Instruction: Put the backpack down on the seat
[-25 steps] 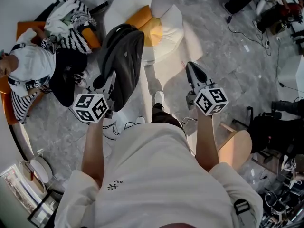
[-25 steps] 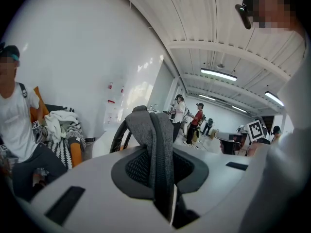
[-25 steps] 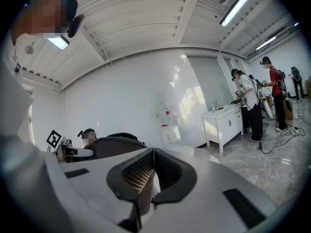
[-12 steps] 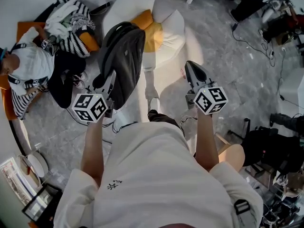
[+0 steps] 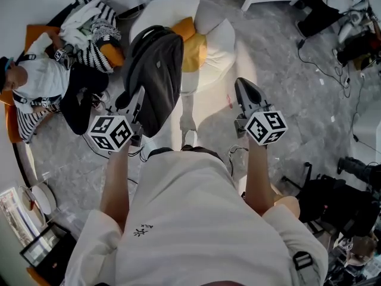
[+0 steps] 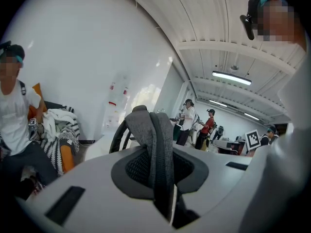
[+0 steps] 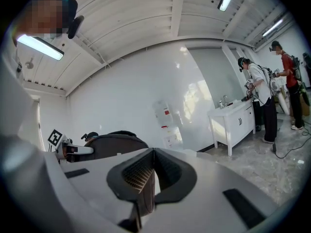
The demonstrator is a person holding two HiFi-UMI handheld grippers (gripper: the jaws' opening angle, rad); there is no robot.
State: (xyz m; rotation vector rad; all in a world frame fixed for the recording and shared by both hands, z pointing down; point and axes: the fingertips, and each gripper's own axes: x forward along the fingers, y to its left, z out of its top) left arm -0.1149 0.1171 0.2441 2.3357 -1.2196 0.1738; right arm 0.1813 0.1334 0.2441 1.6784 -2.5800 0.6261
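In the head view the left gripper (image 5: 138, 109) had its tips lost against the backpack (image 5: 153, 79), so the grip could not be read there, and the pack covered the left edge of the seat (image 5: 220, 40). The left gripper view settled it: the jaws were nearly closed and pinched a grey strap (image 6: 158, 140), with the pack's body cut off below and only the loop standing up. The pack hung over the floor (image 5: 280, 52) just in front of the seat, not yet on it; an orange cushion (image 5: 193, 43) lay in the seat. The right gripper (image 5: 245, 94) was held apart from the pack, and its own view showed the jaws together with nothing between them; there the pack was only a dark hump at the left. That view alone showed a white cabinet (image 7: 238, 123) by the wall. A seated person (image 5: 36, 88) and heaped clothes (image 5: 89, 22) lay left of the seat, cables (image 5: 324, 58) to the right.
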